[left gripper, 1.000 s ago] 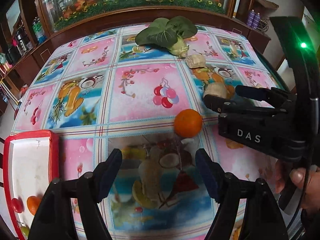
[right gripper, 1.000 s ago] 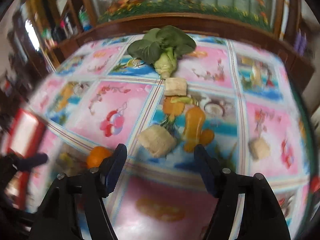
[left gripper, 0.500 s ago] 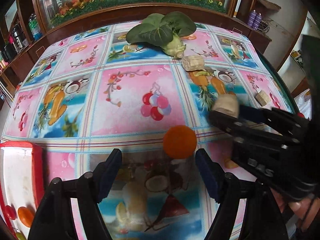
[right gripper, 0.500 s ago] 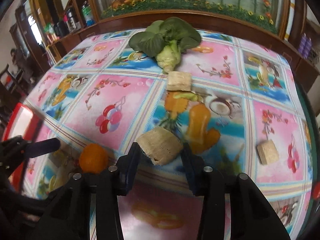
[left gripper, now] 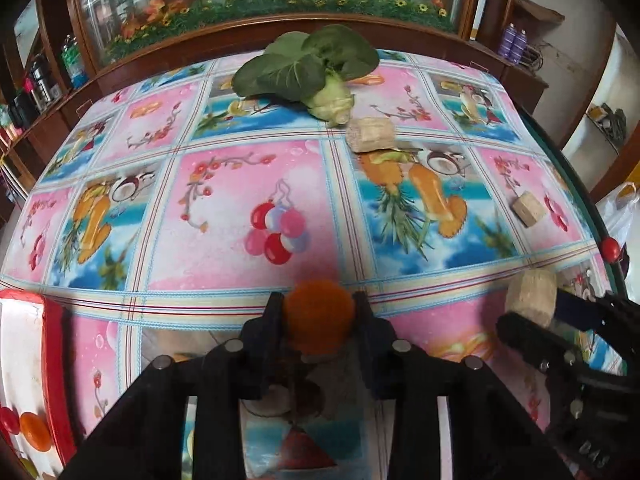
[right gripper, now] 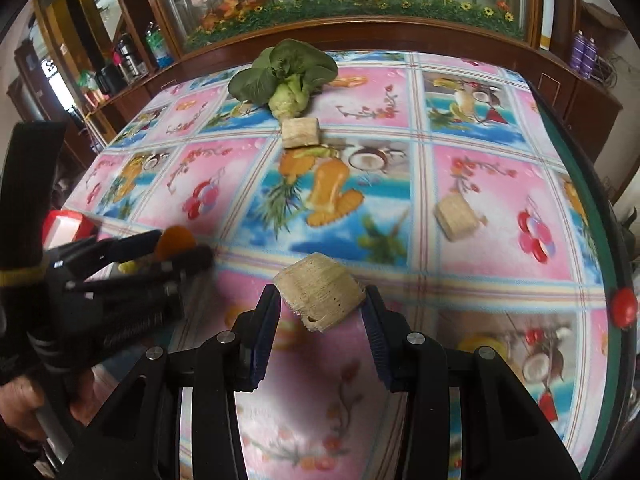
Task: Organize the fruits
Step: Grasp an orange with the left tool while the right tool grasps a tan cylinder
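Observation:
My left gripper [left gripper: 319, 314] is shut on an orange [left gripper: 319, 317] just above the fruit-print tablecloth. My right gripper [right gripper: 320, 304] is shut on a pale fibrous chunk [right gripper: 320, 298] and holds it above the cloth. In the left wrist view the right gripper [left gripper: 532, 314] with its chunk [left gripper: 530, 300] is at the right. In the right wrist view the left gripper [right gripper: 176, 250] with the orange [right gripper: 176, 240] is at the left. A red-rimmed white tray [left gripper: 52, 360] with small fruits [left gripper: 34, 436] lies at the near left.
A leafy green vegetable [left gripper: 308, 68] lies at the far middle of the table. Two more pale chunks lie on the cloth, one below the vegetable [left gripper: 370, 134] and one at the right [left gripper: 528, 210]. A small red ball [left gripper: 610, 249] sits at the right table edge [right gripper: 592, 216].
My left gripper has moved forward and shut on the orange. My right gripper has shut on the pale chunk and lifted it off the cloth toward me.

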The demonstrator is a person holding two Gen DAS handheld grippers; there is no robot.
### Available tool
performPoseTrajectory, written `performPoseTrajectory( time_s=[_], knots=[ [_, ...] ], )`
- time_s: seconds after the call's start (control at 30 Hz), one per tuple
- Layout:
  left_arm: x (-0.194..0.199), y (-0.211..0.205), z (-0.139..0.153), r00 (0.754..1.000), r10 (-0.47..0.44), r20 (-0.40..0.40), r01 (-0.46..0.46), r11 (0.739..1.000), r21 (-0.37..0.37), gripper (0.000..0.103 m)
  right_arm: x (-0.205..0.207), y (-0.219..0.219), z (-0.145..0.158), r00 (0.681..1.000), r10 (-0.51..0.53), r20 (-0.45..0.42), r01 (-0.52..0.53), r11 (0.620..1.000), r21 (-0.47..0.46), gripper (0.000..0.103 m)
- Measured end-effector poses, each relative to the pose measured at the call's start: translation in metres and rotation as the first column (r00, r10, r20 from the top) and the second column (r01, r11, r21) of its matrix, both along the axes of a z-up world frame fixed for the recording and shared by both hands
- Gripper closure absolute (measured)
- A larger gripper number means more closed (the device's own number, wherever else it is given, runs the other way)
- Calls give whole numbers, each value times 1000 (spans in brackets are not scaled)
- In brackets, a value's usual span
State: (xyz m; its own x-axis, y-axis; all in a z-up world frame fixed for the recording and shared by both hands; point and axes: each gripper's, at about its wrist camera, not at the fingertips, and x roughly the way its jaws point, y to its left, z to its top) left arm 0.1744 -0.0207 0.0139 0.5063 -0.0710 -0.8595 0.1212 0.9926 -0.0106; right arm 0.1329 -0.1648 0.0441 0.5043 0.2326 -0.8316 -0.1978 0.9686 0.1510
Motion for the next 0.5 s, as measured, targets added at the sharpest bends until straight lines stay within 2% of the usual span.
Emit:
performPoseTrajectory(
  time_s=[0.2, 0.5],
  knots=[
    [-15, 3, 2, 1000, 2, -20, -2, 1000, -27, 67, -22, 0, 5, 1000, -1, 4, 2, 1000, -8, 61],
    [-62, 19, 7, 999, -18, -39, 15, 996, -84, 67, -65, 15, 15, 999, 10, 37, -9, 999, -39, 61]
  ],
)
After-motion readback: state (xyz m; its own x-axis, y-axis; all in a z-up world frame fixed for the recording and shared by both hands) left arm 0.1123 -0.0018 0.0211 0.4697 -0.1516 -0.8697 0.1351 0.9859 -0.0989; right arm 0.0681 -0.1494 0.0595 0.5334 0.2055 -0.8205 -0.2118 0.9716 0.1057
